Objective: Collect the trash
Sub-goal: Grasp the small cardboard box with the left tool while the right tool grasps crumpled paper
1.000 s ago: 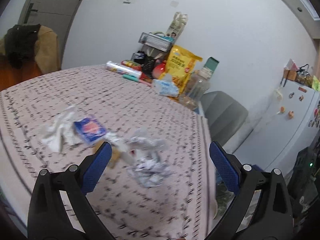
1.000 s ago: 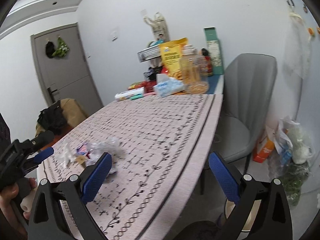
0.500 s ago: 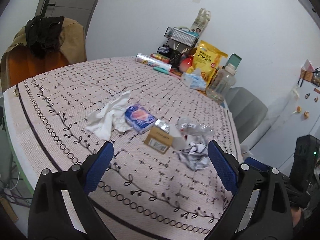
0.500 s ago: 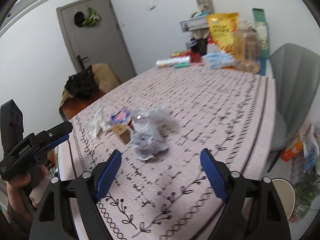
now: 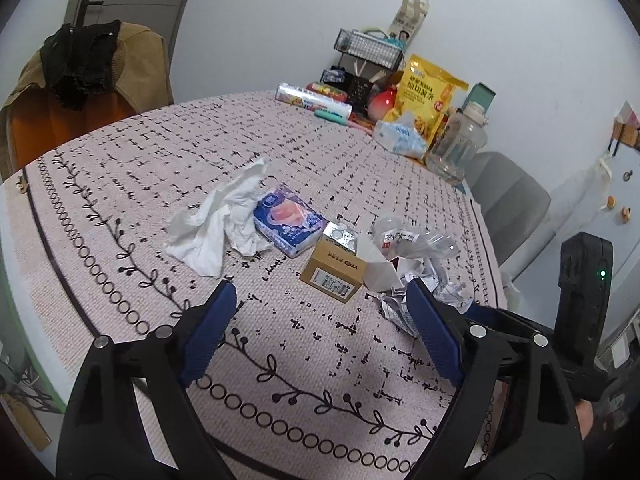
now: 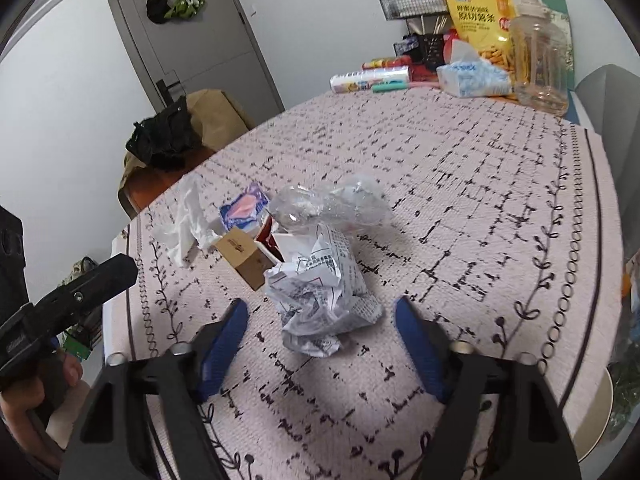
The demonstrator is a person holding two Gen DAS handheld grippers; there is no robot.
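Trash lies in a cluster on the patterned tablecloth: a crumpled white tissue, a blue tissue pack, a small brown carton, a crushed clear plastic bottle and a crumpled printed paper. My left gripper is open and empty, just in front of the carton. My right gripper is open, its jaws on either side of the crumpled printed paper, not touching it. The bottle, carton, pack and tissue lie beyond.
At the table's far end stand a yellow snack bag, a clear jug, a tissue packet, a wire rack and a roll. A grey chair stands right, a brown chair with black clothing left.
Both grippers have swung toward the trash cluster and come closer. The right gripper now brackets the crumpled paper; the left sits in front of the carton. Nothing was taken hold of.
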